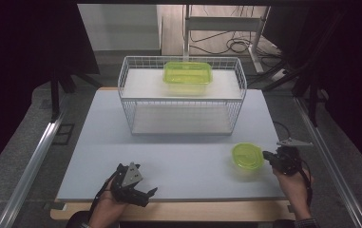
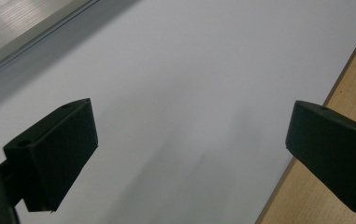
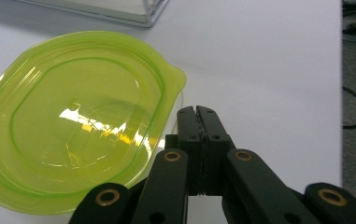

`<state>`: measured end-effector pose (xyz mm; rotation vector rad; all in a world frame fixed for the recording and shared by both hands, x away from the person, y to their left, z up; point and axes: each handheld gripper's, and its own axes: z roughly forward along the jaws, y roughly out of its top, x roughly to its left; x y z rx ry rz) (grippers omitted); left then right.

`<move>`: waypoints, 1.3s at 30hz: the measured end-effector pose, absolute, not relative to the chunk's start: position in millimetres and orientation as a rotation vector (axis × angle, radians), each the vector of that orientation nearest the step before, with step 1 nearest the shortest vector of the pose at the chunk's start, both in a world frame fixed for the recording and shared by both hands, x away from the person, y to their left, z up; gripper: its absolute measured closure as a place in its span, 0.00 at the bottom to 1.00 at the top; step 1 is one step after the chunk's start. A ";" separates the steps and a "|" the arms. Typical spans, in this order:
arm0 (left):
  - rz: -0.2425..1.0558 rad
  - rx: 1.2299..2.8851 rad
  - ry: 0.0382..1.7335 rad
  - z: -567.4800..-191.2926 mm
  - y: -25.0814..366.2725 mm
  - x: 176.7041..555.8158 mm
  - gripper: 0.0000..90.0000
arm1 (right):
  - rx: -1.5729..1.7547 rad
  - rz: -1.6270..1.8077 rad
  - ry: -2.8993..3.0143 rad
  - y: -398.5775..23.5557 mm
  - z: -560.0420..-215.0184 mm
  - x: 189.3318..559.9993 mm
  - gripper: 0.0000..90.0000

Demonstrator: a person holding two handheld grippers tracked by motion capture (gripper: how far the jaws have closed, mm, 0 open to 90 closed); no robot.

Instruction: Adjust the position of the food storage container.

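Right gripper point(image 3: 196, 111) jaws closed, empty, beside green lid point(image 3: 73, 116) on desk point(image 1: 178, 161). Left gripper point(image 2: 189, 140) jaws wide, empty.

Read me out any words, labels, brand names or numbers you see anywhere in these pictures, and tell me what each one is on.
None can be read.
The small green container by the right gripper has raised ridges, no lettering.
The larger green container on the wire basket is too blurred to tell.
The left gripper and the table are plain.
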<state>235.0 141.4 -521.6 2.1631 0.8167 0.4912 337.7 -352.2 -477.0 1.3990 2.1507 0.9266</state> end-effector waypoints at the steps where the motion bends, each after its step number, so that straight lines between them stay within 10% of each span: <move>1: 0.491 2.164 0.816 -521.6 141.4 235.0 0.03 | 1.394 0.932 2.158 -350.2 -477.2 337.6 0.98; 39: 0.500 2.197 0.801 -523.6 137.8 234.8 0.03 | 1.263 1.050 2.380 -287.0 -499.9 335.3 0.98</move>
